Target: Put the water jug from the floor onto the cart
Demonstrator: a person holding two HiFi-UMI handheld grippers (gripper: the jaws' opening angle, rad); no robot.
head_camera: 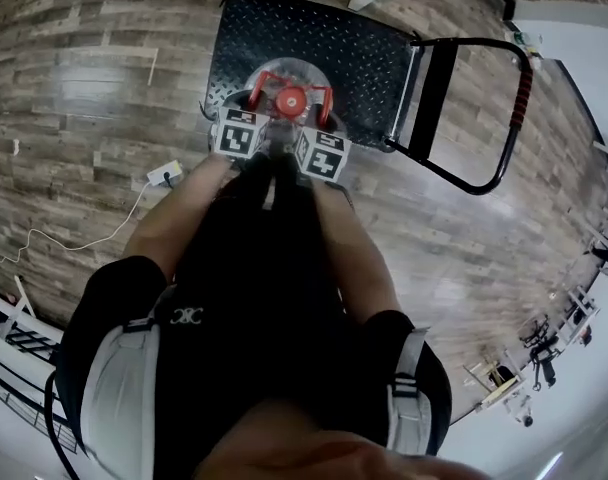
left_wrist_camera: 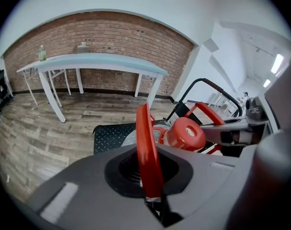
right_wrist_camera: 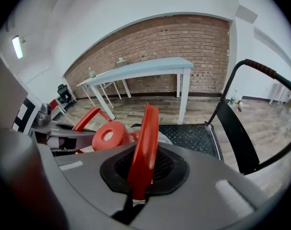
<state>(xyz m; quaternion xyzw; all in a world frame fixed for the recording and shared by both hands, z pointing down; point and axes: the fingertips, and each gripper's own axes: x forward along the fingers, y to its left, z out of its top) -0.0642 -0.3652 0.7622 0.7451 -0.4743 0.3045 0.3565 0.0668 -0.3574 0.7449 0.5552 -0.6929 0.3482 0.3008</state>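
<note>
Over near end of cart (head_camera: 354,48) deck: water jug (head_camera: 282,71), upright, contact with deck unclear. Left gripper (left_wrist_camera: 152,196) pinched tight on one red handle (left_wrist_camera: 147,147), right gripper (right_wrist_camera: 135,195) likewise on other (two-sided hold probably keeps heavy jug level). Head view alone shows jug over deck; gripper views alone show pinch, plus table (right_wrist_camera: 150,66) by brick wall.

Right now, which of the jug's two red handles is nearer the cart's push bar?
The handle held by the right gripper: the push bar rises on its side. The other handle, in the left gripper, lies away from it.
</note>
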